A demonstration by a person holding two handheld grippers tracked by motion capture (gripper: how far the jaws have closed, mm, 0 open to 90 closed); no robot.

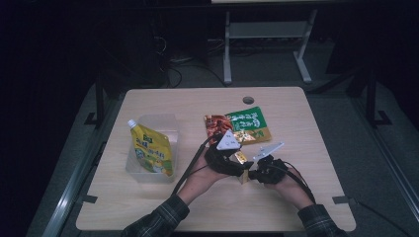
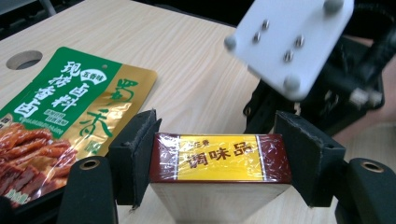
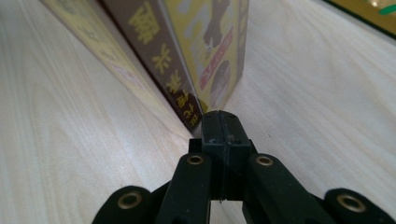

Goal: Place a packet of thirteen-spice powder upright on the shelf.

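- left gripper [image 2: 219, 156] is clamped on the ends of a small maroon-and-yellow film-wrapped cardboard box [image 2: 219, 158], near the front edge of the light wooden table [image 1: 296, 118]
- right gripper [image 3: 223, 126] is pinched fully closed, tips nudging the box edge
- that glossy wrap looks slippery; a hard push could probably twist it out

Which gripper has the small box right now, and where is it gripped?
The left gripper holds the small box, its fingers clamping the two short ends. The right gripper is shut, holding nothing.
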